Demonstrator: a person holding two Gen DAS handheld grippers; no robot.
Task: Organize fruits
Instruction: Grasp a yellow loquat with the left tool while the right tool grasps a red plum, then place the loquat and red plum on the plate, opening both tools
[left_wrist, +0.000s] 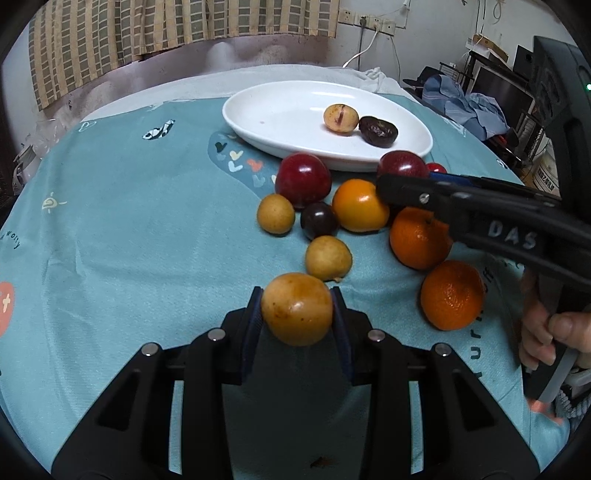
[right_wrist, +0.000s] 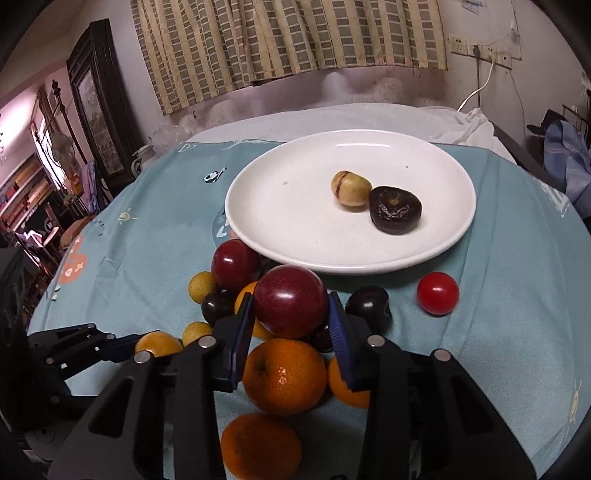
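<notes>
1. Left hand-held gripper (left_wrist: 297, 314): jaws nearly shut, pads pressed on a yellow-orange plum-like fruit (left_wrist: 297, 308). It's clamped, low over the teal cloth (left_wrist: 129, 240) on the counter.
2. Right hand-held gripper (right_wrist: 291, 306): jaws narrowed onto a dark red plum (right_wrist: 291, 301), blue pads touching both its sides. It's at the far edge of the pile, just short of the white plate (right_wrist: 295, 229).
3. Plate so far carries two pieces: a yellowish fruit with a red streak (right_wrist: 351, 190) and a wrinkled dark one (right_wrist: 395, 214), touching each other.
4. Still loose on the cloth: mandarins (right_wrist: 284, 374), small yellow fruits (left_wrist: 328, 257), dark plums (left_wrist: 318, 220), a cherry tomato (right_wrist: 437, 293).
5. Step, as I read it: both grasps made, transfer to the plate pending.
6. Next I'd lift each fruit clear of its neighbours, carry it over the rim, and release on a bare patch. The round fruit may roll, so set it down low.
</notes>
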